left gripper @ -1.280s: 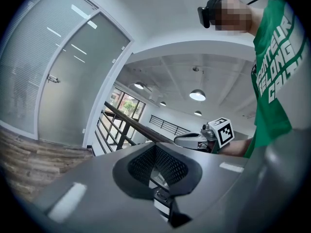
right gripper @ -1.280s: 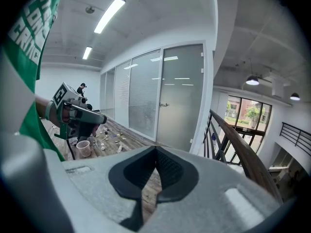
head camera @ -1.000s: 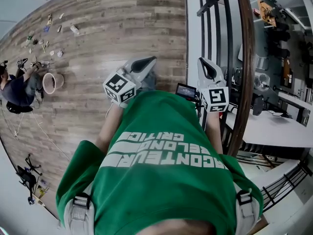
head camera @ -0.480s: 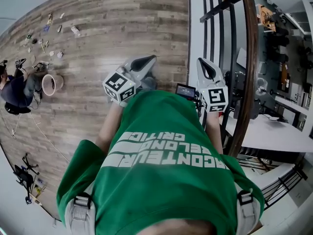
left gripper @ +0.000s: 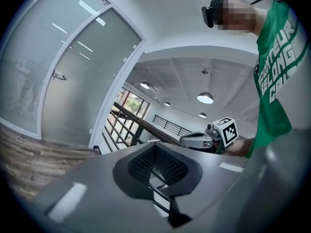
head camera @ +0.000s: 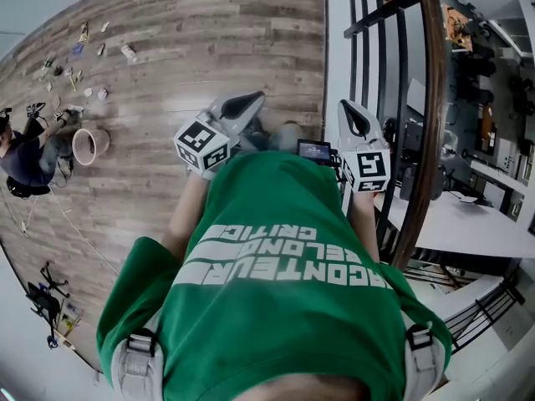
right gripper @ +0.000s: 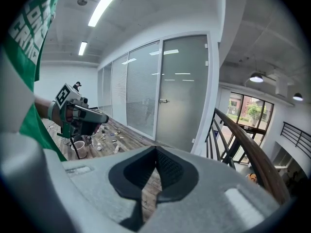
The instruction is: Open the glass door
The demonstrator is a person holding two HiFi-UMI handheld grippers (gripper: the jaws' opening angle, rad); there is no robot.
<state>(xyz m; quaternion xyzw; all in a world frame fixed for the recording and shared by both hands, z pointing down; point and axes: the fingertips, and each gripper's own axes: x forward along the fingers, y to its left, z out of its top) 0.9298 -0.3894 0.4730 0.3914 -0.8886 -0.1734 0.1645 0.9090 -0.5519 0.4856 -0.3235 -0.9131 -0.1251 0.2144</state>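
Observation:
The frosted glass door [right gripper: 182, 93] stands some metres ahead in a glass partition wall, its small metal handle [right gripper: 164, 101] on its left edge. In the left gripper view the same door [left gripper: 80, 76] sits far left with its handle [left gripper: 59, 75]. The head view does not show it. I hold both grippers up in front of my green shirt. My left gripper [head camera: 249, 101] and my right gripper [head camera: 352, 109] are both shut with nothing in them. The jaws meet in the left gripper view [left gripper: 155, 148] and in the right gripper view [right gripper: 156, 153].
A dark railing [head camera: 428, 115] with a wooden handrail runs along my right, over a lower floor with a white table [head camera: 468, 220]. A person [head camera: 25, 153] sits on the wood floor at the far left beside a round bucket [head camera: 87, 143] and scattered small items [head camera: 79, 65].
The view has shifted slightly along the railing and a shoe now shows ahead of my shirt. Both grippers keep their pose.

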